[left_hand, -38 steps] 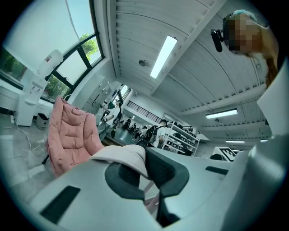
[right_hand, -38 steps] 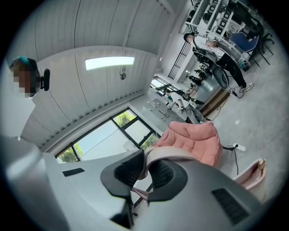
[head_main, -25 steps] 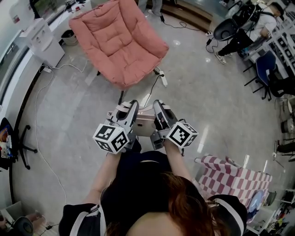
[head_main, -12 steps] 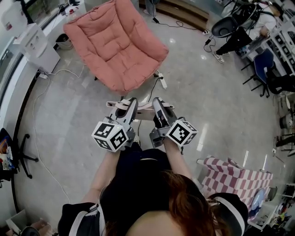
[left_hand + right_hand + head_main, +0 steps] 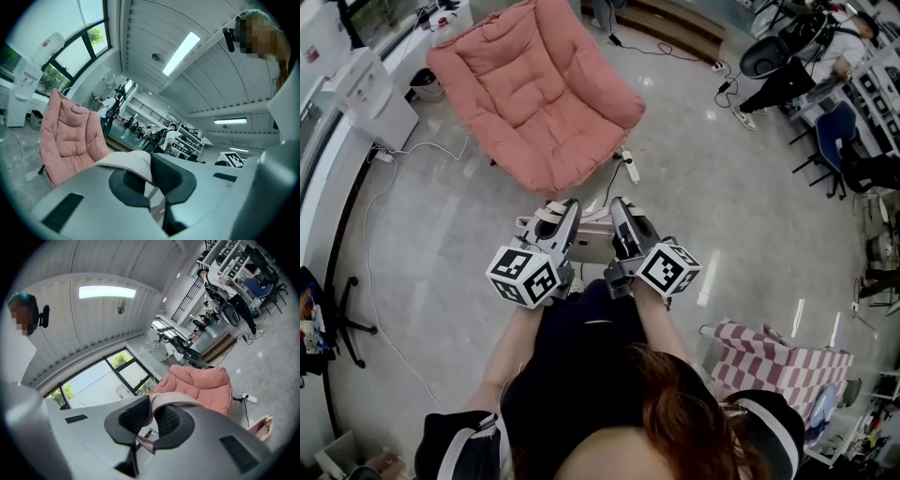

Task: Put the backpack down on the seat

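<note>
The pink chair [image 5: 534, 89] fills the upper left of the head view, its cushion bare. Below it, at mid-frame, the left gripper [image 5: 555, 218] points level toward the chair. Its jaws are pressed together on the left strap [image 5: 131, 161], a pale pink band that arches out from between the pads.

The backpack [image 5: 592, 246] hangs between the two grippers, just below the chair's near edge in the picture and well clear of the cushion. Only a slice of its pale pink body shows.

To the right of it, the right gripper [image 5: 624, 220] lies alongside the left and clamps the right strap [image 5: 173, 398] the same way.

To my eye the backpack is soft cloth: it will sag and swing under the straps and slump when it lands. It looks light, with nothing fragile about it. The straps are thin and pliable, so they could slide through the pads. Taking one strap in each gripper, close to the top of the backpack, looks like the right hold, and it should meet the cushion base first.
</note>
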A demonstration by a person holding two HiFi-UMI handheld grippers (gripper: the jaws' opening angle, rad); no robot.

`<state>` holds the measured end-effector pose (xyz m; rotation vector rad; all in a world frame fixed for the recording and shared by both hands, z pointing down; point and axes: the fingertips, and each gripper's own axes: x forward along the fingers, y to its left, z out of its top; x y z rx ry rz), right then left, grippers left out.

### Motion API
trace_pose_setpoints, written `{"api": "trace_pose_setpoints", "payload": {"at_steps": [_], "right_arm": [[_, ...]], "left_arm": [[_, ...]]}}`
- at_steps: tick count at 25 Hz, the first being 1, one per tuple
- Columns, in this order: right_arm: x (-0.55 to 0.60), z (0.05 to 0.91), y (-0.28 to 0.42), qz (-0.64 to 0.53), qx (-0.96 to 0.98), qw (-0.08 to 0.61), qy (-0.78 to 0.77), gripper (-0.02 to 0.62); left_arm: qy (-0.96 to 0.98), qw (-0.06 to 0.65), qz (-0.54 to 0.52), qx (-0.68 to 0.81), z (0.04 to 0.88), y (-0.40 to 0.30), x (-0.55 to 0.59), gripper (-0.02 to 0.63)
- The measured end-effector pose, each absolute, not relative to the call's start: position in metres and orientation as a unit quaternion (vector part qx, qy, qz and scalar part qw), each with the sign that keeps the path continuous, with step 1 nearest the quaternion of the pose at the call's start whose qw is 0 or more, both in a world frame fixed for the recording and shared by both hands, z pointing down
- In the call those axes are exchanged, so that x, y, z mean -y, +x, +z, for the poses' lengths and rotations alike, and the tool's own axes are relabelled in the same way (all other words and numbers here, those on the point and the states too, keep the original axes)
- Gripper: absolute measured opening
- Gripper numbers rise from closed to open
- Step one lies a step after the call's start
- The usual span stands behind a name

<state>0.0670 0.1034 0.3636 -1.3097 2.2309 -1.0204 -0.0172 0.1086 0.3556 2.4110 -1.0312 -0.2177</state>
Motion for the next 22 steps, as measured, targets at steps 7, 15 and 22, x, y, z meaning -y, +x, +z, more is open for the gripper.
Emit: {"api": "trace_pose_setpoints", "payload": {"at_steps": [7,15,22], "right_arm": [[-0.109,0.364,0.069,-0.372,-0.778,0.193,-0.468,0.054],[-0.108,0.362,0.079,-0.374,-0.769,0.212,-0.472,0.054],[-0.086,0.357,0.092,-0.355,-0.777,0.215,-0.473,0.054]], "left_arm": [[0.888,0.258,-0.081,0.371,0.355,-0.017,-0.11,0.025],[0.891,0.271,-0.082,0.355,0.357,-0.009,-0.106,0.025],[0.895,0.265,-0.082,0.349,0.354,0.006,-0.083,0.025]]}}
